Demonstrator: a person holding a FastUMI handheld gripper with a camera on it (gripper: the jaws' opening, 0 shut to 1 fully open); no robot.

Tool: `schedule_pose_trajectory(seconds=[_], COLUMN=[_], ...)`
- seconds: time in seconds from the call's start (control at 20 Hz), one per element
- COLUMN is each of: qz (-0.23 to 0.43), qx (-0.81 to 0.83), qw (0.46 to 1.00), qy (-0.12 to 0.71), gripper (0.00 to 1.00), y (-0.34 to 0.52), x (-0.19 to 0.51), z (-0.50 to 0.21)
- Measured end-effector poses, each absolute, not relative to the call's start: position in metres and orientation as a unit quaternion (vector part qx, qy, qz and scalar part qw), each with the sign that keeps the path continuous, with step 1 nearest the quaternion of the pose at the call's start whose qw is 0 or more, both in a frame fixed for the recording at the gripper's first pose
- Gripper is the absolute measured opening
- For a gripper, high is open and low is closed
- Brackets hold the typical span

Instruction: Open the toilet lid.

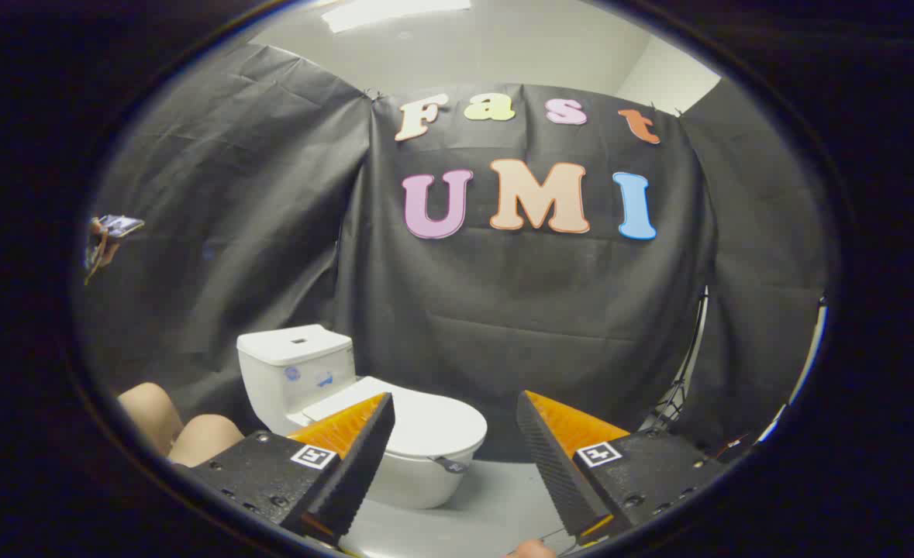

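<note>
A white toilet (394,465) stands on the grey floor against the black cloth wall, beyond my fingers and a little to their left. Its lid (425,418) lies flat and closed on the bowl, with the tank (295,364) behind it. A small dark tab (450,465) sticks out at the lid's front rim. My gripper (454,407) is open, its orange-and-black fingers (348,457) spread wide with nothing between them. The left finger overlaps the near side of the lid in view, still short of it.
A person's knees (181,430) show to the left of the toilet, and a hand holding a phone (112,232) is higher up on the left. A stand's legs and cables (677,395) sit at the right foot of the cloth wall. Grey floor (495,504) lies ahead.
</note>
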State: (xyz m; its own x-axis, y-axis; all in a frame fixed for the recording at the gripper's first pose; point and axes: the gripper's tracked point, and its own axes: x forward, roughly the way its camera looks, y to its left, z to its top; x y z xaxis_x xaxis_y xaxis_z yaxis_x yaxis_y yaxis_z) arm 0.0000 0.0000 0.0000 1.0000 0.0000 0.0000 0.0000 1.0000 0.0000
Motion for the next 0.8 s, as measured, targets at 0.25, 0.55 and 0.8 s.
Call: schedule_pose_trajectory(seconds=[0.25, 0.55, 0.8], qz=[-0.009, -0.014, -0.017], qx=[0.008, 0.022, 0.031], qw=[1.000, 0.999, 0.999], qy=[0.012, 0.028, 0.040], gripper=[0.97, 0.97, 0.97], y=[-0.007, -0.011, -0.013], x=[-0.003, -0.007, -0.006], z=[-0.012, -0.024, -0.032])
